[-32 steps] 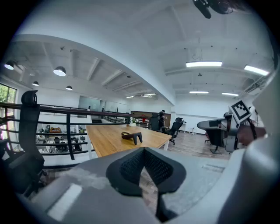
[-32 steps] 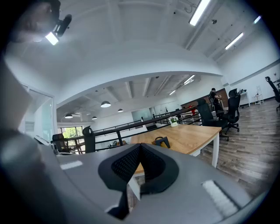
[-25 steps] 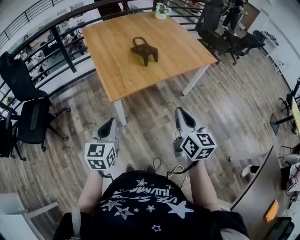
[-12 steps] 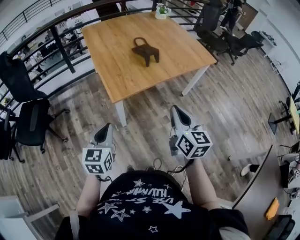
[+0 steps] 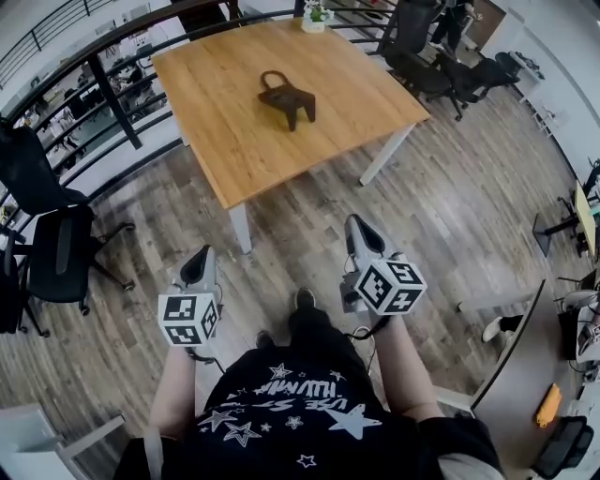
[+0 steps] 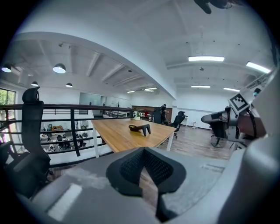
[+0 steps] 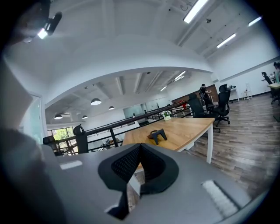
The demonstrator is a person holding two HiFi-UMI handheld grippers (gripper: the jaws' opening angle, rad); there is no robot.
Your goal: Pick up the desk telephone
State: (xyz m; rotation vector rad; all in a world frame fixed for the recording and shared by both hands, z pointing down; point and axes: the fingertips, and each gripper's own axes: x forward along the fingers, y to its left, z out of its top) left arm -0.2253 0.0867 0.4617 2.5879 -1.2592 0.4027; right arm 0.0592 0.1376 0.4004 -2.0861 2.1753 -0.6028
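Note:
The desk telephone [image 5: 286, 97], a dark angular object with a loop at its back, sits in the middle of the wooden table [image 5: 244, 150]. It is far ahead of both grippers and nothing touches it. The left gripper [image 5: 199, 262] and right gripper [image 5: 360, 230] hang over the floor in front of the person, both pointing toward the table. In the left gripper view the black pads [image 6: 131, 164] meet, and the telephone [image 6: 141, 128] is small beyond them. The right gripper view shows the same: pads [image 7: 127, 164] together, telephone [image 7: 157, 135] on the table [image 7: 188, 129]. Neither gripper holds anything.
A black railing [image 5: 103, 84] runs behind and left of the table. Office chairs stand at the left [image 5: 56, 244] and at the back right [image 5: 422, 61]. A small potted plant [image 5: 314, 17] sits on the table's far edge. Another desk edge [image 5: 511, 375] lies at the right.
The person has stepped forward, with one foot now showing between the grippers. The left gripper has sunk and drifted left in the head view. The right gripper has dropped slightly.

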